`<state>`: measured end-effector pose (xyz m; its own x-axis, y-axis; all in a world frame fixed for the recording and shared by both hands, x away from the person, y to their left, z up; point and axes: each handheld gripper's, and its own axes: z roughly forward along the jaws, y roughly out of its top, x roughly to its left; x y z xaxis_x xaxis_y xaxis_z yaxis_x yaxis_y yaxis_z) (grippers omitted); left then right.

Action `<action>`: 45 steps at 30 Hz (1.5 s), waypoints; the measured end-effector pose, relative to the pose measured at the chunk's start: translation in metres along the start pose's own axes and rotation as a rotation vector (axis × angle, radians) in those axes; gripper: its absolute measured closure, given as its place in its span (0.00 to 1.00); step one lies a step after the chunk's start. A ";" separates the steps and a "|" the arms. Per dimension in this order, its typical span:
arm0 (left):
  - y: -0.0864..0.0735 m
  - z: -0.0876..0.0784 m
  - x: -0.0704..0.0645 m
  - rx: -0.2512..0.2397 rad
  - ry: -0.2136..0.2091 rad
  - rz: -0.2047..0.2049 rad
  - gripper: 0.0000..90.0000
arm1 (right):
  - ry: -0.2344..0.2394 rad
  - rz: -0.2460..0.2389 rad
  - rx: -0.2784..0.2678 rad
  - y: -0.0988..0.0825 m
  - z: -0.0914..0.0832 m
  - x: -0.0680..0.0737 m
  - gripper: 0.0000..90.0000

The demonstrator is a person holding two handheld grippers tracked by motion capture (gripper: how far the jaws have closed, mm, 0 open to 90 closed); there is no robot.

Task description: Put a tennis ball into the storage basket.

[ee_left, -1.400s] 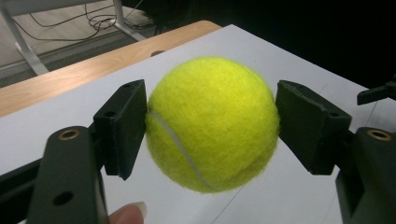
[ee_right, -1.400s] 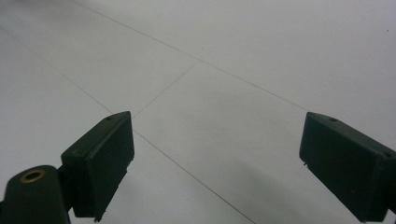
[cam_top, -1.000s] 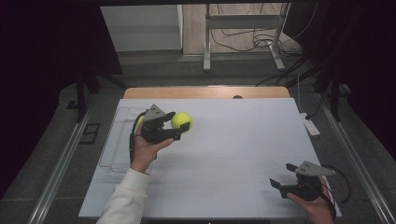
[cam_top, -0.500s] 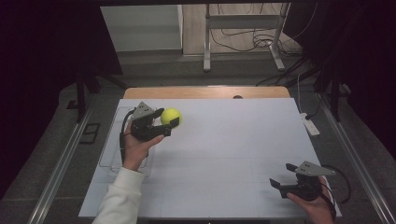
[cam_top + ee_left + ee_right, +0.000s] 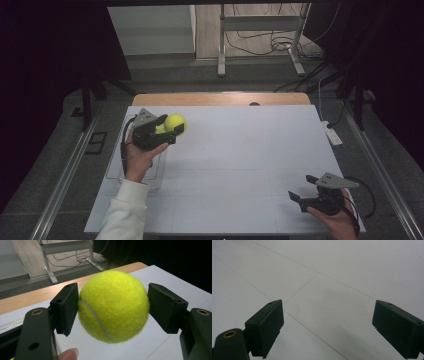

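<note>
A yellow tennis ball (image 5: 175, 122) hangs a little above the white table sheet (image 5: 240, 150) at its far left, with my left gripper (image 5: 172, 126) shut on it. In the left gripper view both black pads press the ball (image 5: 113, 306) from its sides, and a fingertip of the hand shows at the bottom edge. My right gripper (image 5: 301, 187) rests near the front right corner of the sheet. In the right gripper view it (image 5: 327, 325) stands open, with nothing but the bare sheet between its jaws.
A clear shallow tray (image 5: 114, 167) lies along the sheet's left edge, under the left hand. A wooden table edge (image 5: 220, 98) runs along the far side. A small white device (image 5: 332, 135) lies off the right edge. A metal stand (image 5: 260, 22) stands on the floor beyond.
My left gripper has carried the ball leftward and slightly farther away, toward the tray end of the table. The right gripper has stayed in place.
</note>
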<state>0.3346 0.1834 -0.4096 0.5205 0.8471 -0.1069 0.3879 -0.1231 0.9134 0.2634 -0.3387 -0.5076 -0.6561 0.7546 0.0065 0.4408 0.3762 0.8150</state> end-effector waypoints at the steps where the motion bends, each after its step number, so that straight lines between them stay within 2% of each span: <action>1: 0.000 -0.002 0.001 0.002 0.017 0.007 0.32 | -0.001 0.000 -0.001 0.000 0.000 0.000 0.12; 11: -0.001 -0.007 0.010 -0.011 0.033 -0.018 0.32 | -0.003 0.002 -0.003 0.000 -0.001 0.000 0.12; 19: -0.003 -0.006 0.013 -0.001 0.053 -0.019 0.32 | -0.002 0.003 -0.006 0.000 -0.001 0.000 0.12; 26: -0.007 -0.008 0.022 0.010 0.084 -0.037 0.32 | 0.001 0.002 -0.006 0.000 0.000 0.000 0.12; 33: -0.010 -0.014 0.028 0.020 0.117 -0.036 0.32 | -0.002 0.000 -0.005 0.001 0.000 0.001 0.12; 43: -0.015 -0.022 0.037 0.030 0.147 -0.056 0.32 | -0.001 0.000 -0.003 0.000 0.000 0.000 0.12; 45: -0.017 -0.023 0.038 0.044 0.160 -0.052 0.32 | -0.001 -0.001 -0.003 0.000 0.000 0.000 0.12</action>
<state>0.3305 0.2296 -0.4205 0.3722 0.9241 -0.0866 0.4456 -0.0961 0.8901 0.2634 -0.3383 -0.5072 -0.6556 0.7551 0.0052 0.4386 0.3752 0.8166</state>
